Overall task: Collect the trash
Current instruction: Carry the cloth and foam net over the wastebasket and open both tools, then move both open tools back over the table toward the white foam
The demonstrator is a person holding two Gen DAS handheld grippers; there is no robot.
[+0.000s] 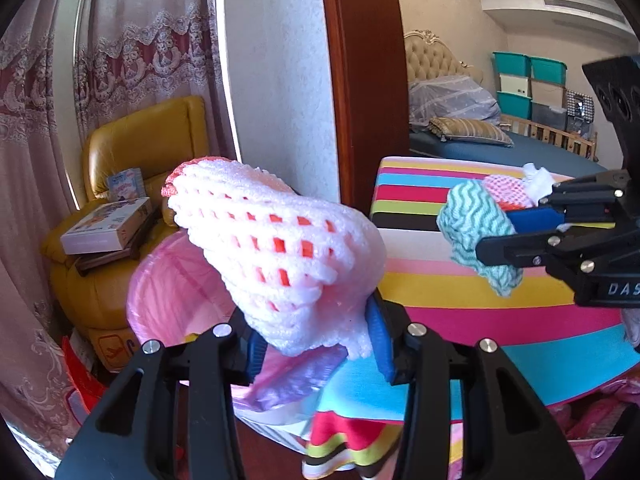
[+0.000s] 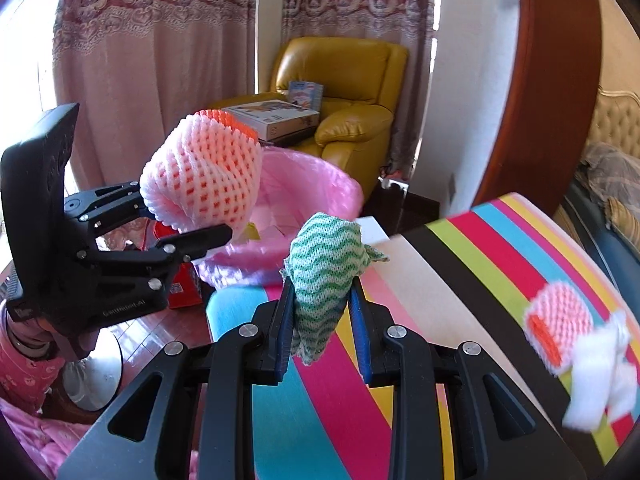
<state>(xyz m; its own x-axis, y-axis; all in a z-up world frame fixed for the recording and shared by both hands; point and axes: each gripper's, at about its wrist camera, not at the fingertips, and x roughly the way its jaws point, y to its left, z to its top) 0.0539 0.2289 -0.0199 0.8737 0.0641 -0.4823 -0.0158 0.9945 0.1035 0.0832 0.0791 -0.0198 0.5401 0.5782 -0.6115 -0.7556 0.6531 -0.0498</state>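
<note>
Gripping a white foam fruit net [image 1: 280,252] with orange lining, left tool [image 1: 316,344] holds it above the pink-lined trash bin [image 1: 160,288], just off the striped tabletop [image 1: 460,300] edge. Right tool [image 2: 322,316] is clamped on a crumpled green wavy-print cloth [image 2: 324,272] over the tabletop near that edge. More foam net and white scraps [image 2: 568,340] lie at 3 o'clock. Partial "DAS" reads on the right tool.

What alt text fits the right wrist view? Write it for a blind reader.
The right gripper pinches a green-and-white wavy cloth above a rainbow-striped table. Opposite, the left gripper holds a white foam fruit net over a pink-lined trash bin; another foam net lies on the table.
</note>
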